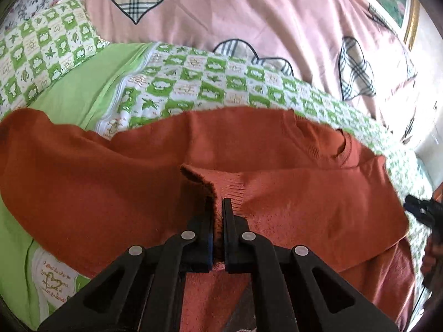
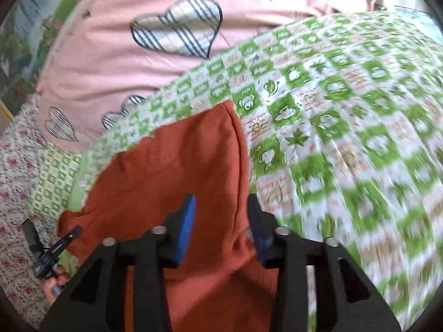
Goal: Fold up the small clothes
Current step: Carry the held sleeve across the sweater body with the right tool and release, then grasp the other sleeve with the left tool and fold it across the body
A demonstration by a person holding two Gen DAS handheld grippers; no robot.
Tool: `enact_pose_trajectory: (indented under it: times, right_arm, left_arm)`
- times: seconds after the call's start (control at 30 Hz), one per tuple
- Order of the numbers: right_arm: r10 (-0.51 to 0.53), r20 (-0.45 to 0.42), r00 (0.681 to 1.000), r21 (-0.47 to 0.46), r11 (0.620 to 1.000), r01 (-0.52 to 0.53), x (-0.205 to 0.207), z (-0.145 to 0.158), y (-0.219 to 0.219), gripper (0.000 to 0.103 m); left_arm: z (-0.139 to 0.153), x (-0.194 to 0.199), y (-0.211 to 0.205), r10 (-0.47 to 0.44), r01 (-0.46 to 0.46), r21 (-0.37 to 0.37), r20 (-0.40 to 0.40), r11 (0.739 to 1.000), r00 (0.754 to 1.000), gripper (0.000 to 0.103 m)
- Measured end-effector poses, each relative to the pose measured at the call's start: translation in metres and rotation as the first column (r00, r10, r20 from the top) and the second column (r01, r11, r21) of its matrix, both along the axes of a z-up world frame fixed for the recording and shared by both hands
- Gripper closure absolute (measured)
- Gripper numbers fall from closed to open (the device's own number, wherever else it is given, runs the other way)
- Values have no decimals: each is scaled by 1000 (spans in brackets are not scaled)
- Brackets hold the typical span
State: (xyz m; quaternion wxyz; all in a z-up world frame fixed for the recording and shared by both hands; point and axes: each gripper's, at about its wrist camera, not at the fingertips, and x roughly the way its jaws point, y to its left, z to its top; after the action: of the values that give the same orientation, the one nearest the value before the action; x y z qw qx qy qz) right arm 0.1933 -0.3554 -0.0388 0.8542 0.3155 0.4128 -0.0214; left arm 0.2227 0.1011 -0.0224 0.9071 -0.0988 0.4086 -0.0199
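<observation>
Orange sweater cuff pinched in left jaws, body between parted right jaws

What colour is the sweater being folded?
Rust orange, a plain knit. The sweater shows best in the left wrist view.

We see both views in soft, even daylight, bright enough that colours stay strong, with no hard glare. Shadows are faint: a dim patch lies under the black fingers on the orange sweater, and folds in the pink quilt shade gently. The fisheye lenses bend everything, and dark corners ring each picture. In the left wrist view we find the near parts fairly sharp, the far edges softer. In the right wrist view motion blur smears the green checked sheet toward the right and lower edge, while the blue pad looks hazy.
</observation>
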Motion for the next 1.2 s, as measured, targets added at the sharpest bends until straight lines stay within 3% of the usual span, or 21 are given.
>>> enact_pose_trajectory:
  times: [0.13,0.2,0.27,0.33,0.4,0.47,0.53,0.6,0.67,0.73,0.8,0.93,1.03,1.1,1.2]
  right_arm:
    - [51,-112,992,-17,998,-53,37,-33,-3,52]
    - [73,-104,992,-32,997,-76,40,-32,-5,93]
    - [52,-47,998,-19,998,-53,31,-18,-14,94]
    - [26,-21,999,-69,997,-27,24,-6,-20,95]
    - [32,-42,999,-100,994,-36,27,-8,-17,95]
    - [47,-89,995,-139,989,-59,34,-19,-10,94]
    - [52,-122,991,-147,987,-69,36,-27,-8,93]
    - [27,-120,992,-159,986,-46,31,-22,-4,83]
    - [3,-93,996,-170,985,-18,18,-8,0,60]
    - [8,-39,999,-161,987,-14,8,7,10,53]
    - [29,7,1000,-127,992,-28,-3,20,24,49]
    - [93,55,994,-49,995,-91,-18,28,55,47]
    - [151,68,986,-15,989,-150,-19,27,81,47]
    - [181,63,981,-12,983,-181,-21,26,97,47]
    - [225,53,973,13,974,-226,-24,21,120,47]
  left_arm:
    - [-4,1,3,3,-3,7,-6,1000,1000,100]
    - [-4,3,0,0,0,22,-1,1000,1000,100]
    - [2,5,-7,-19,18,33,22,999,1000,100]
    - [4,10,-19,-33,30,67,41,997,999,100]
    - [-1,16,-24,-26,22,112,35,993,999,100]
    - [-14,21,-18,-1,1,105,0,995,1000,100]
    - [-18,19,-10,5,-4,72,-13,997,1000,100]
    - [-18,13,-6,-2,2,64,-6,998,1000,98]
    - [-16,8,-2,2,-2,70,-4,998,1000,98]
    - [-16,4,6,24,-24,69,0,997,1000,98]
    - [-16,1,15,48,-48,70,-2,996,999,98]
    - [-6,-19,31,42,-42,-7,3,999,999,96]
    - [7,-43,49,60,-59,-42,22,997,998,80]
    - [10,-58,70,119,-118,-56,22,991,993,54]
    - [8,-71,113,229,-228,-92,3,969,973,48]
